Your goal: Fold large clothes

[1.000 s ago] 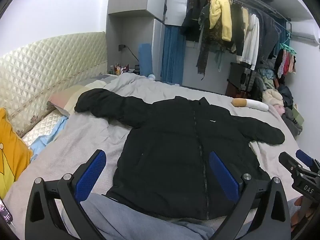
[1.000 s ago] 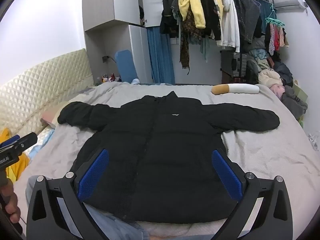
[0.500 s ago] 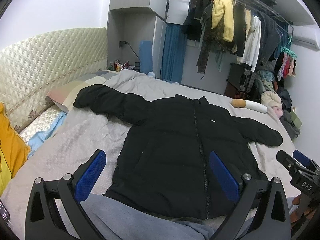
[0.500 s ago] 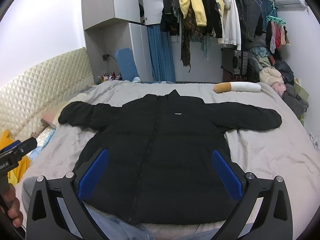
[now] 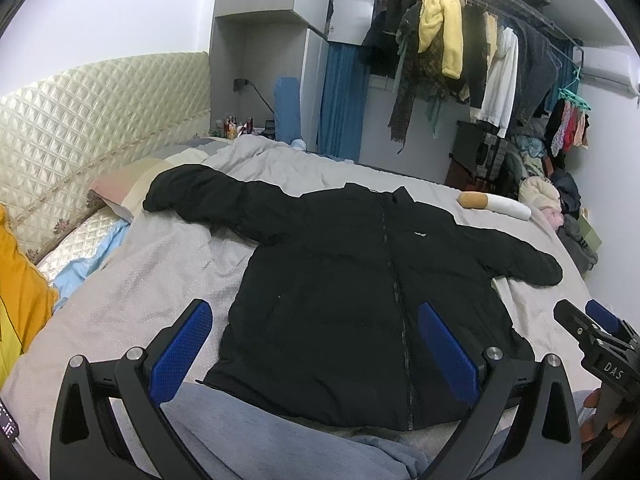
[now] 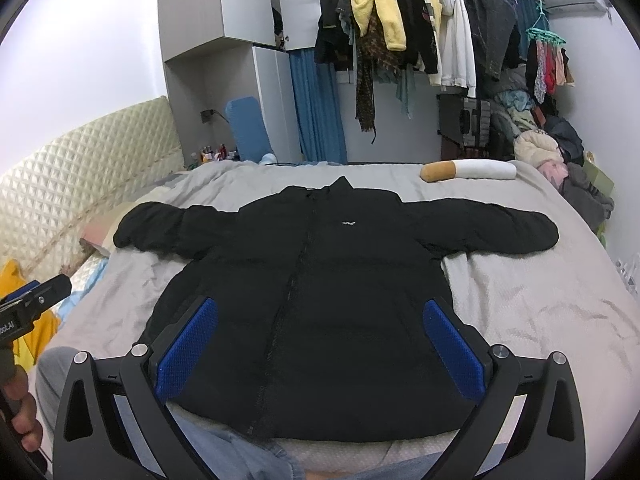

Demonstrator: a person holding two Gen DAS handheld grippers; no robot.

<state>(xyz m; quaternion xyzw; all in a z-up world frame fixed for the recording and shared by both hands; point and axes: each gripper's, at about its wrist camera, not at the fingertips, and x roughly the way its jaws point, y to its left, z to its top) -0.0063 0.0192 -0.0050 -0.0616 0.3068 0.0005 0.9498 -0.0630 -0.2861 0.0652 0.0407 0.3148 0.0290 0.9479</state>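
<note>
A black puffer jacket (image 5: 360, 288) lies flat, front up and zipped, on the grey bed (image 5: 168, 264), with both sleeves spread out to the sides. It also shows in the right wrist view (image 6: 320, 288). My left gripper (image 5: 314, 350) is open and empty above the jacket's hem, left of centre. My right gripper (image 6: 320, 350) is open and empty above the middle of the hem. The right gripper also shows at the right edge of the left wrist view (image 5: 600, 344). The left gripper shows at the left edge of the right wrist view (image 6: 28, 304).
A quilted cream headboard (image 5: 80, 120) and pillows (image 5: 116, 188) lie to the left. A yellow cushion (image 5: 20, 288) is at the far left. A white and tan bolster (image 6: 468, 170) lies at the far side. A rail of hanging clothes (image 6: 420, 20) and piled clothes (image 6: 560, 160) stand beyond the bed.
Both grippers have risen and tilted slightly, so the jacket sits a little lower in view. The jacket has not moved. Both grippers stay open.
</note>
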